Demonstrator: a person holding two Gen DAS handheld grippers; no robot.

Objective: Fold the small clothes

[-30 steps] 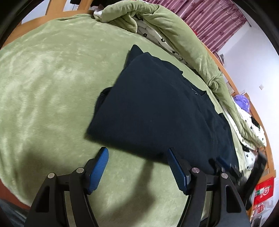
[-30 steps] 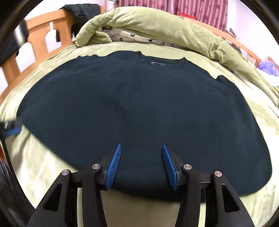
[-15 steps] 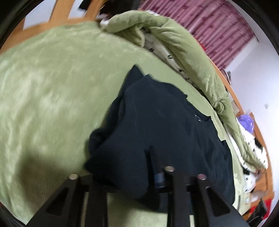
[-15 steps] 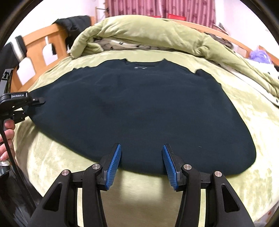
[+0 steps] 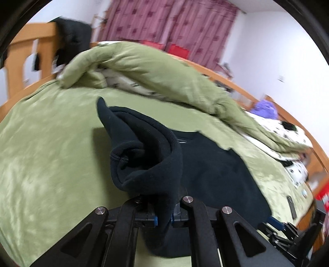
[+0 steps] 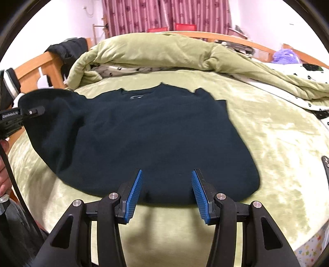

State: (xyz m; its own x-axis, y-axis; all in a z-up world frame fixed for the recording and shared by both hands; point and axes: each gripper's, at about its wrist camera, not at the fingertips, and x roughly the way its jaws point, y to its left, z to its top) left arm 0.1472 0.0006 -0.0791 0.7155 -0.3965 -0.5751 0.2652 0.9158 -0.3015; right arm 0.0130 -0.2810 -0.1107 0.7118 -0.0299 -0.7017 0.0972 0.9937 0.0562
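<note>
So we've got a big bed with a green blanket (image 6: pixel 267 131) covering it, and a bunched-up green quilt (image 6: pixel 156 51) piled along the far side. Spread on the blanket is the dark sweater (image 6: pixel 148 131), neckline at the far end, bottom hem closest to us. Its left side is pulled up off the bed, and that's where our left gripper (image 5: pixel 163 219) comes in: jaws clenched tight on a fold of the sweater's edge, with the fabric bunched and draping up over the jaws in the left wrist view. Our right gripper (image 6: pixel 166 195) is just hanging at the near hem with its jaws spread wide, gripping nothing, the hem sitting right between the blue pads (image 6: pixel 134 193). Behind it all there's a wooden bed frame (image 6: pixel 35 65) and dark red curtains (image 6: pixel 164 14).
</note>
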